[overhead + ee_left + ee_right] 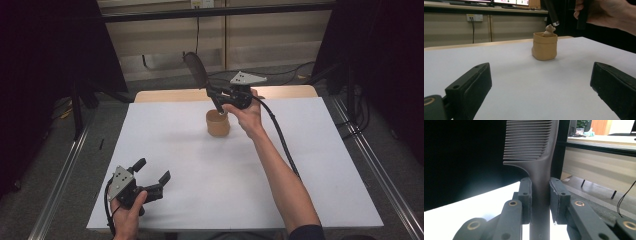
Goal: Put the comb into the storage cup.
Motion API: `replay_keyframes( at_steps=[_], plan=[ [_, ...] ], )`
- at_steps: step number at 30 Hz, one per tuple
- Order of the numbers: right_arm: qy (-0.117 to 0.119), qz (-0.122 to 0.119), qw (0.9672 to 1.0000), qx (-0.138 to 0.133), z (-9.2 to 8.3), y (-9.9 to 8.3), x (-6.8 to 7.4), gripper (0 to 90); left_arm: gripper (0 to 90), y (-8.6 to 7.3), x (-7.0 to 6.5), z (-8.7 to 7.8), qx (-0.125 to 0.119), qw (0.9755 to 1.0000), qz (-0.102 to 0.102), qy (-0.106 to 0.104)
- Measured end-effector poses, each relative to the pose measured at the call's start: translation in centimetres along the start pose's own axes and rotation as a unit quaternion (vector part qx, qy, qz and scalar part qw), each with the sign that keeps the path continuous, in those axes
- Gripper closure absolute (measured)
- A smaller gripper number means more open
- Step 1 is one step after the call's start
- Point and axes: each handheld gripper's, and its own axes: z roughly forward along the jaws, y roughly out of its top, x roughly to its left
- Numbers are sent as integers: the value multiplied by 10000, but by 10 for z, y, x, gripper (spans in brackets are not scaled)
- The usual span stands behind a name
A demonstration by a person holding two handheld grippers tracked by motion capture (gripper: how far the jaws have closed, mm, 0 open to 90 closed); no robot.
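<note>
A dark comb (196, 70) is held upright-tilted in my right gripper (212, 92), whose jaws press on its handle. The comb's teeth (529, 142) rise above the jaws, and the right gripper (540, 200) clamps the handle from both sides. The handle's lower end (552, 13) hangs just above a tan pot (218, 124) that stands toward the back of the table's middle. A small tan bear figure (549, 30) sits at the rim of the pot (544, 46). My left gripper (152, 170) rests open near the front left with nothing between its jaws (541, 72).
The white tabletop (200, 190) spreads between the two grippers. The right gripper's cable (280, 135) trails along the forearm. Dark curtains and metal frame legs stand at both sides, with a pale wall (454, 27) behind the table.
</note>
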Motion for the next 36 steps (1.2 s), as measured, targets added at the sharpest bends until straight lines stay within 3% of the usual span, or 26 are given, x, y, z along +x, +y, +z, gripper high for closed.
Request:
replay_keyframes(
  at_steps=[3, 6, 8, 12, 22, 29, 36],
  plan=[
    [28, -10, 10000, 46, 6, -8, 1, 729, 37, 0, 2, -1, 5, 10000, 78, 61],
    [46, -12, 10000, 68, 10, -11, 1, 729, 37, 0, 4, -1, -7, 9999, 22, 124],
    [-82, -4, 10000, 51, 12, -14, 1, 729, 37, -1, 4, -1, 0, 9999, 24, 126],
    [-93, 23, 9999, 65, 14, -19, -1, 729, 37, 0, 4, -1, 5, 9999, 98, 117],
    [-134, 57, 9999, 83, 14, -32, -1, 729, 37, 0, 2, 1, 9, 9999, 133, 56],
    [-154, -46, 9998, 127, 12, -39, 0, 729, 37, 0, 5, 2, 23, 10000, 73, 41],
    [-264, 39, 9996, 108, 6, -45, -5, 729, 37, 0, 3, 2, 39, 9999, 121, 38]
  ],
)
